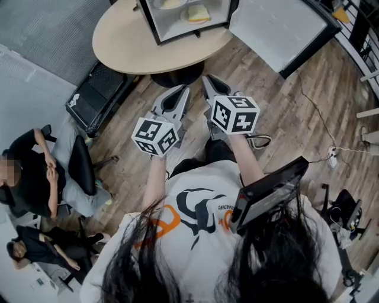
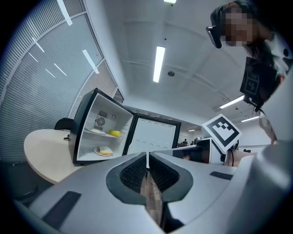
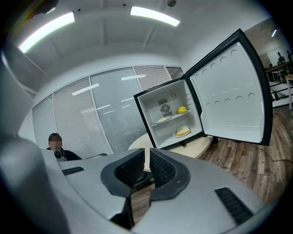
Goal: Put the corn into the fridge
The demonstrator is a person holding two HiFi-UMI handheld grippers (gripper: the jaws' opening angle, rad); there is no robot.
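Note:
A small black fridge (image 1: pixel 155 26) stands on a round table with its door (image 1: pixel 278 29) swung wide open to the right. On its upper shelf lies a small yellow item, likely the corn (image 3: pixel 182 110) (image 2: pixel 115 133). A plate with a piece of bread (image 3: pixel 182 132) (image 2: pixel 105 151) (image 1: pixel 198 13) sits on the fridge floor. My left gripper (image 1: pixel 180 90) (image 2: pixel 147 155) and right gripper (image 1: pixel 208 80) (image 3: pixel 147 153) hover side by side over the wooden floor, short of the table. They point toward the fridge, both shut with nothing between their jaws.
The round beige table (image 1: pixel 118 41) fills the upper left. A black case (image 1: pixel 98 94) lies on the floor beside it. Two people sit at the left (image 1: pixel 35 177). A power strip with cables (image 1: pixel 333 155) lies on the floor at the right.

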